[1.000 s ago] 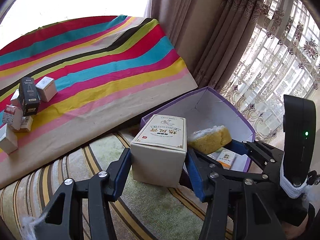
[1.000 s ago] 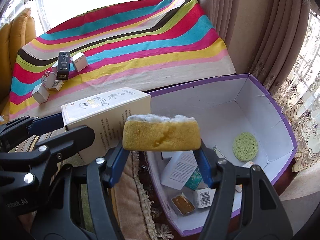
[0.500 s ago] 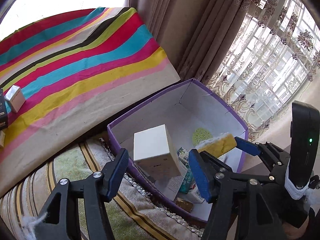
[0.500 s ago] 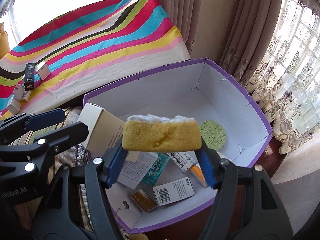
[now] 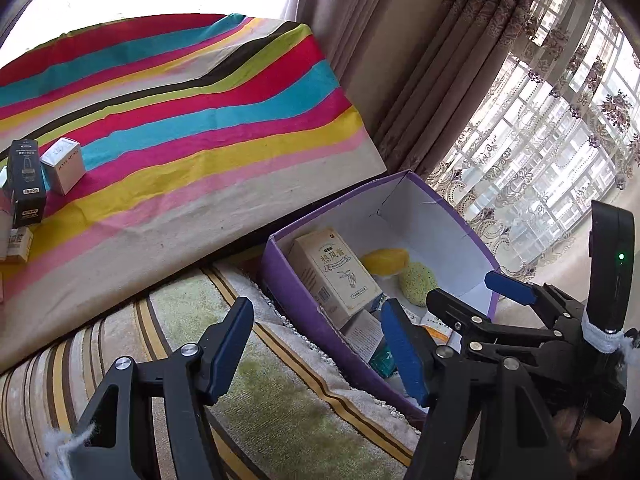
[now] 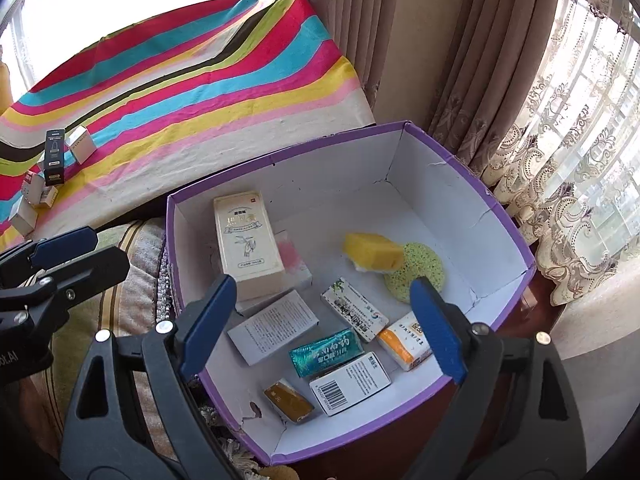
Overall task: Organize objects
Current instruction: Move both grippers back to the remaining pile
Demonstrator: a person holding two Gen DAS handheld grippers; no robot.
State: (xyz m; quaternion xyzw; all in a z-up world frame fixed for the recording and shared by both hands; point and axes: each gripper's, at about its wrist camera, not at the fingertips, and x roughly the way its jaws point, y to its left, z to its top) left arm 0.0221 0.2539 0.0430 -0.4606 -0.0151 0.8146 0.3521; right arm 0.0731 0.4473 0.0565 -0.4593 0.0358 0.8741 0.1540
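Observation:
A purple cardboard box (image 6: pixel 516 224) with white inside walls stands on the floor beside a striped sofa cover. Inside lie a cream carton (image 6: pixel 246 240), a yellow sponge (image 6: pixel 372 252) leaning on a green round pad (image 6: pixel 420 270), and several small packets. My right gripper (image 6: pixel 324 328) hovers over the box's near part, its jaws opening with nothing between them. My left gripper (image 5: pixel 316 344) hangs over the rug just left of the box (image 5: pixel 304 300), jaws opening and empty. The carton (image 5: pixel 332 272) and the sponge (image 5: pixel 384 260) also show in the left wrist view.
On the striped cloth (image 6: pixel 200 80) at the far left stand a black box (image 6: pixel 54 156) and several small white boxes (image 6: pixel 82 144). A striped green rug (image 5: pixel 280 400) lies in front. Curtains (image 6: pixel 460 60) and a lace-covered window close off the right side.
The cream carton left my left gripper and lies in the purple box. The yellow sponge dropped out of my right gripper onto the green pad. Both grippers' jaws have widened.

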